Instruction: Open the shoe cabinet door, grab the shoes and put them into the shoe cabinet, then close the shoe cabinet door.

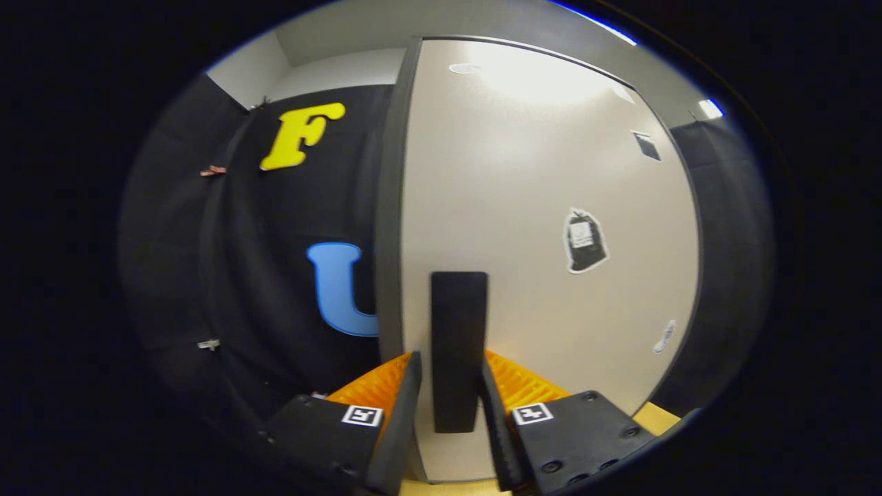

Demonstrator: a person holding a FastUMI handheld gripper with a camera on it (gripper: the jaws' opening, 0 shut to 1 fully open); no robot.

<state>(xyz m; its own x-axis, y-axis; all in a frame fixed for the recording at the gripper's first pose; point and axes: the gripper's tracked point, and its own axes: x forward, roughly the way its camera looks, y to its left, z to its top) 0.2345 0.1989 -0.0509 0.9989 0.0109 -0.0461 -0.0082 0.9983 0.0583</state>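
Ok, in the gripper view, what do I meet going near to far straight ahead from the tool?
Tool, its fingers either side of the handle but whether they press on it is unclear → black vertical door handle between the fingers → pale shoe cabinet door → ceiling above it.

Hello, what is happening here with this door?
A person's hand-held tongs are at the shoe cabinet door. The black handle stands upright between the two fingers, which sit close on either side of it; whether they press it is not clear. The door's pale face is right ahead, its dark edge beside the booth's black wall.
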